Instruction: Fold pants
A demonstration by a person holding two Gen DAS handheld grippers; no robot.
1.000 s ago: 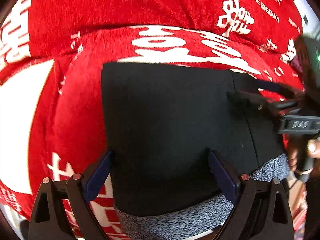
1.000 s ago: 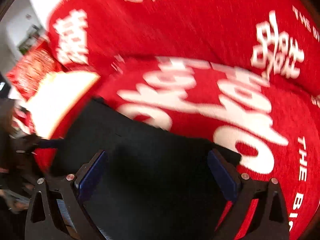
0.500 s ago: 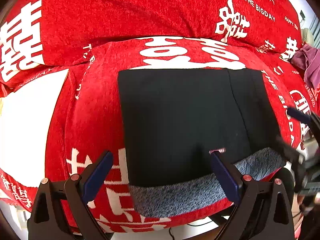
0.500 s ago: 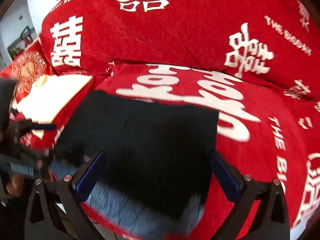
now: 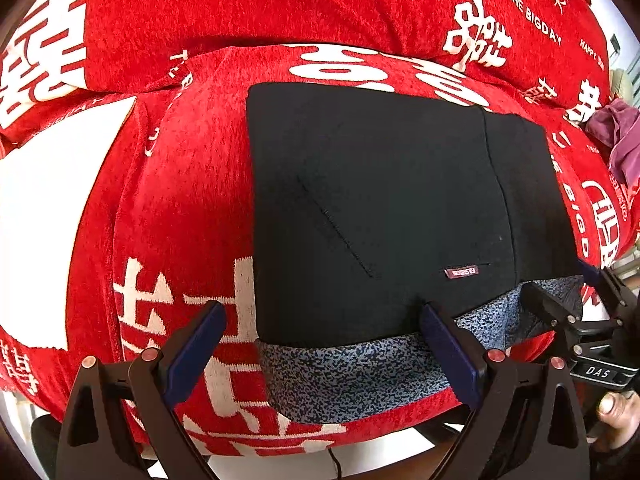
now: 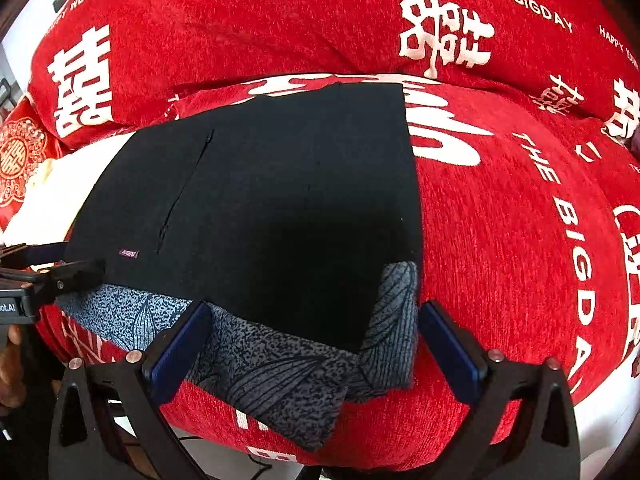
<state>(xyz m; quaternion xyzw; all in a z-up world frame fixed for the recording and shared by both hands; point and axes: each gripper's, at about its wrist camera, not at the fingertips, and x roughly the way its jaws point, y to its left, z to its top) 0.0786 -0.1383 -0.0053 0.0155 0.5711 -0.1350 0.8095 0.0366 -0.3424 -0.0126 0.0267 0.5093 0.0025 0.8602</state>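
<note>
Pants (image 5: 380,200) are plain black with a speckled grey-blue lining (image 6: 280,376) that has a leaf-line print, sofa cover (image 5: 180,200) is bright red with white lettering, gripper pads (image 6: 176,352) navy blue.

A home is showing itself here, a living room by the look of it. A plump sofa (image 6: 500,240) is filling both views, its seat and back cushions wearing a red chenille cover (image 5: 192,208) printed in white with double-happiness characters and the words "THE BIGDAY" and "HAPPY WEDDING", so wedding decor is dressing the room. A red and gold embroidered cushion (image 6: 18,160) is sitting at the sofa's end. A crumpled purple garment (image 5: 618,136) is lying loose on the far end of the seat. White wall is peeking past the upper edges, and a thin cable (image 5: 334,462) is trailing below the seat front.
</note>
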